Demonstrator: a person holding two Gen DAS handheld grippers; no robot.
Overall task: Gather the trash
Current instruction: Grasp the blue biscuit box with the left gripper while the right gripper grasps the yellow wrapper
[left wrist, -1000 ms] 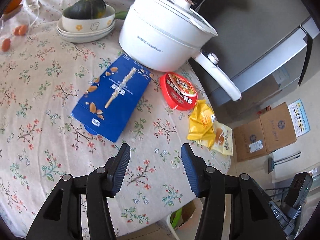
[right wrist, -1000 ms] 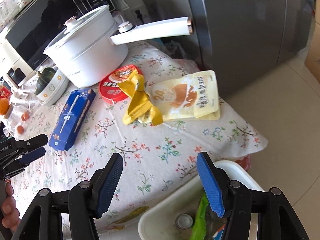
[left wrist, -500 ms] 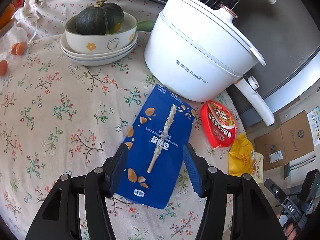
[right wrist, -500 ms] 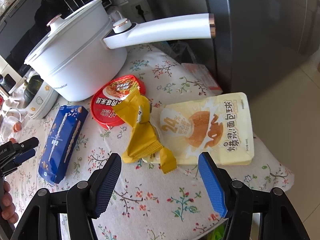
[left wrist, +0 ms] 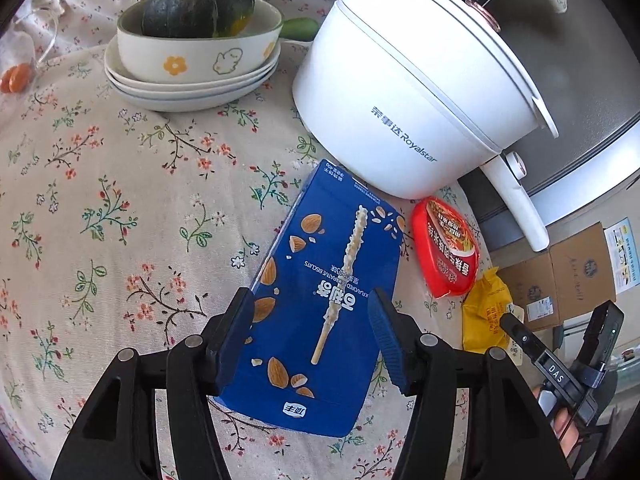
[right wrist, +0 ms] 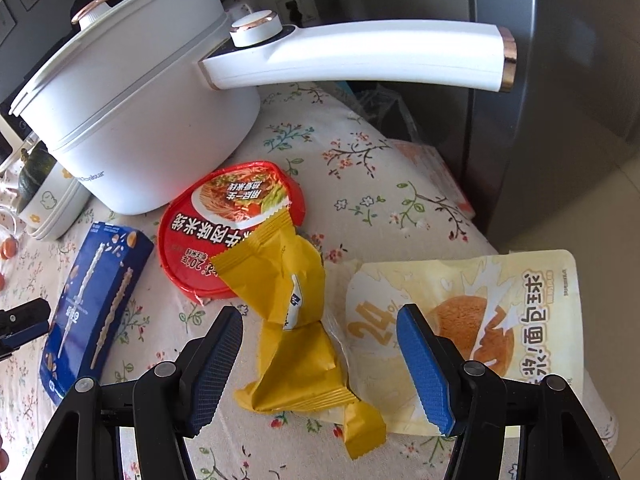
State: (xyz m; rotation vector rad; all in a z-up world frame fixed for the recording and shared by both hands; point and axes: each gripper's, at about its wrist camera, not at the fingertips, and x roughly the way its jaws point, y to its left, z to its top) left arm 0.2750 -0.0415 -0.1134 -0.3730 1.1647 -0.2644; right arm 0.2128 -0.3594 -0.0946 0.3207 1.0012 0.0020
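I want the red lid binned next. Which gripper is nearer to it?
Right. The right gripper straddles the yellow wrapper lying on the red lid; the left gripper, jaws opening, straddles the blue box beside it.

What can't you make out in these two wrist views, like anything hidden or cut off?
- Left wrist view: the yellow wrapper is partly hidden behind the right gripper.
- Left wrist view: the left gripper is opening; its fingers straddle the blue biscuit box, contact unclear.
- Right wrist view: the pale snack pouch is partly covered by a finger.
- Right wrist view: the pumpkin is mostly hidden behind the white pot.
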